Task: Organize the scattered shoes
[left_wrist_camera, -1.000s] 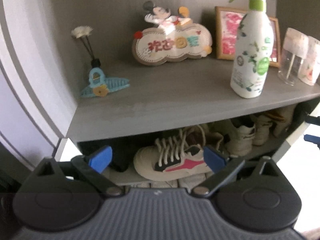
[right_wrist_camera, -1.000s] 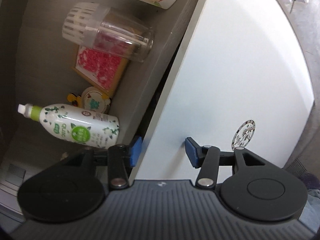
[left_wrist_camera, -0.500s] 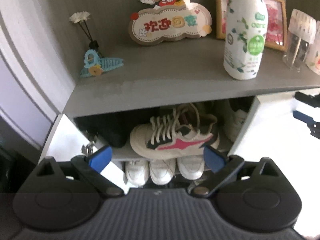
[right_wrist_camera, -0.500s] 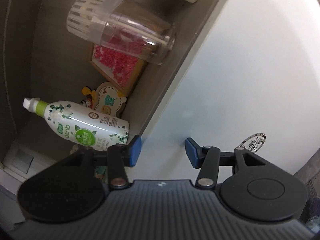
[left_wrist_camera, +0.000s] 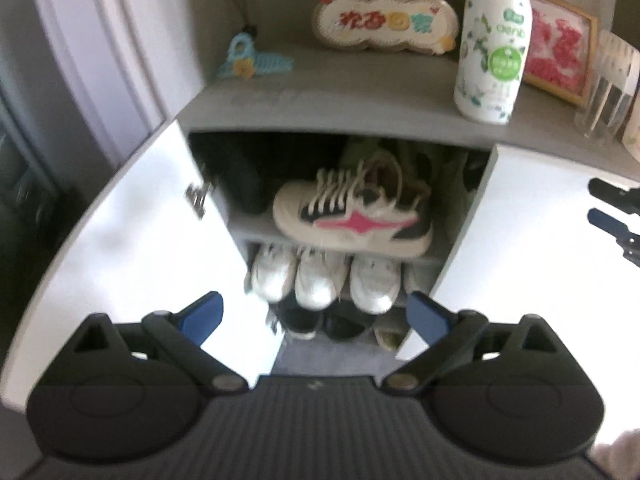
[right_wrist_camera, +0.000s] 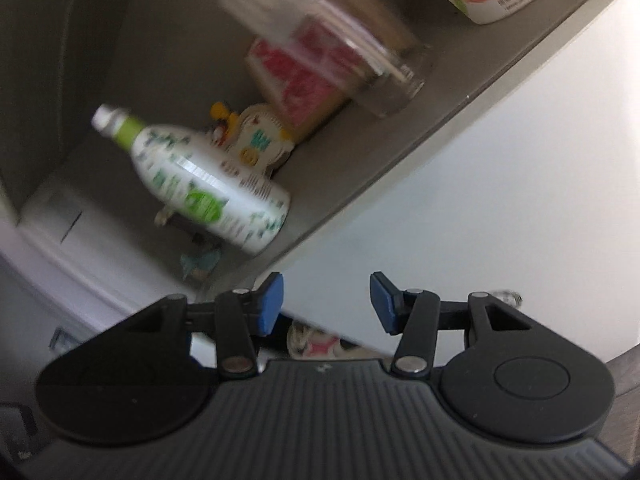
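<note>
Both grippers, left (left_wrist_camera: 314, 316) and right (right_wrist_camera: 326, 306), are held spread, empty; the light, soft pink-striped sneaker (left_wrist_camera: 352, 216) is probably best pinched at its padded collar.

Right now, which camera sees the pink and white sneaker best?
The left wrist view: the pink and white sneaker lies sideways on the upper inner shelf, fully visible. The right wrist view catches only a sliver of it beyond the gripper body.

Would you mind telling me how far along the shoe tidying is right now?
Done: shoes fill the cabinet, a pink-striped sneaker above three white sneakers. In hand: nothing; the left gripper and right gripper are open, the white door ajar. Left: closing both doors, likely.
</note>
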`<state>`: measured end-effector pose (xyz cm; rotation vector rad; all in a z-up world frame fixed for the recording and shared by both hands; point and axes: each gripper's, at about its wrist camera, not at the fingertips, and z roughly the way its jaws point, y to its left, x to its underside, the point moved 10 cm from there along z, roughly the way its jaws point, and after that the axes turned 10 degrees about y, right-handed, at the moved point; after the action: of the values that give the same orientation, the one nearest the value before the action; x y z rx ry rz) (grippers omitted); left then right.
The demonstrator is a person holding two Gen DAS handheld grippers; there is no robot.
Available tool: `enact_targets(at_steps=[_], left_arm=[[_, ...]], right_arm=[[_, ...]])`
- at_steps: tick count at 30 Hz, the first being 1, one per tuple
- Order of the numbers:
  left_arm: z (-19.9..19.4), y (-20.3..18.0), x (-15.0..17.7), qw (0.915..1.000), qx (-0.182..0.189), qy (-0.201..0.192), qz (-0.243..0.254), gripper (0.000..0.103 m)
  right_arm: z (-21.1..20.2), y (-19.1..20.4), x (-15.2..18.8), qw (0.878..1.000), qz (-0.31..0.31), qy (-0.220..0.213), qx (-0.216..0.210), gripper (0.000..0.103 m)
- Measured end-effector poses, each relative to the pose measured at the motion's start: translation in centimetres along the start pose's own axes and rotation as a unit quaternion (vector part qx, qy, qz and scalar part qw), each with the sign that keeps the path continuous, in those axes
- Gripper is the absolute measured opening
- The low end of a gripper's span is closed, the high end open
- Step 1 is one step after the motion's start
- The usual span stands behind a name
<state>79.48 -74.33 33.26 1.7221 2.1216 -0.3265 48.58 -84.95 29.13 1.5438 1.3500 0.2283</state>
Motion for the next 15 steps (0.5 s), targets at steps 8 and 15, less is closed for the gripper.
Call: enact_targets(at_steps=[8,15], left_arm=[[-3.2,1.3,6.3,0.9975,-0.008,-0.037,0.06,0.099],[-8.0,0.7,11.7,0.996,-0.036,-0.066,0.048,0.099]], right_arm=[[-6.9,1.7,7.5,0.997,-0.041,0.067,0.021,0.052],[-15.3,4.0,11.5,0.986,-0.11,0.109,0.058,0.052]])
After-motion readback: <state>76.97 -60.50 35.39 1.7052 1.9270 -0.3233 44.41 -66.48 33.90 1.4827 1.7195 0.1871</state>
